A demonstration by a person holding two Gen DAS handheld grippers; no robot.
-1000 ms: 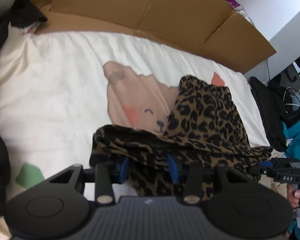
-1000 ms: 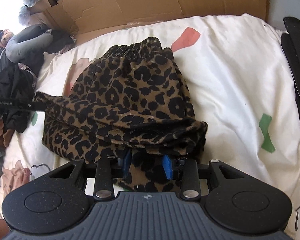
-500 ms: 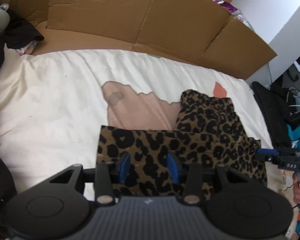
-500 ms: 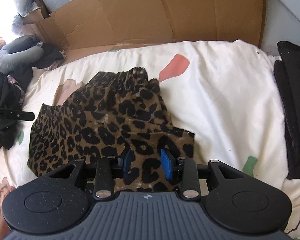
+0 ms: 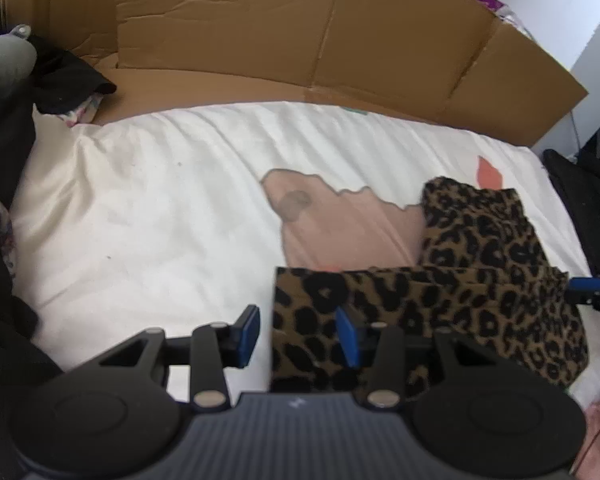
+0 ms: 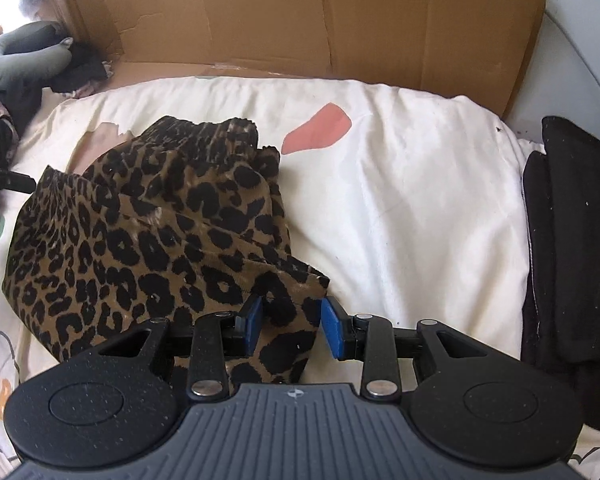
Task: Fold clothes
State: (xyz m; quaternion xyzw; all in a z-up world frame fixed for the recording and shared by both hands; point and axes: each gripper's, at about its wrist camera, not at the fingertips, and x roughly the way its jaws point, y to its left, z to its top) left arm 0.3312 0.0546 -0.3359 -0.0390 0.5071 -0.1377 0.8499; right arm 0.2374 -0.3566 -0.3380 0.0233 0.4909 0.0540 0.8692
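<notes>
On the bed (image 5: pixel 148 216), both grippers, left (image 5: pixel 298 334) and right (image 6: pixel 292 326), stand open astride limp leopard cloth (image 6: pixel 140 240); pinch its corners.

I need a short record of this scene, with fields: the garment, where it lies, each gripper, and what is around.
garment: leopard-print garment, partly folded, lying flat
surface: white sheet with coloured prints
left gripper: open; the garment's edge is between its jaws, one pad is off the cloth
right gripper: over the garment's near corner, cloth between its jaws; grip unclear
behind: cardboard standing along the sheet's far edge
right side: black cloth
</notes>
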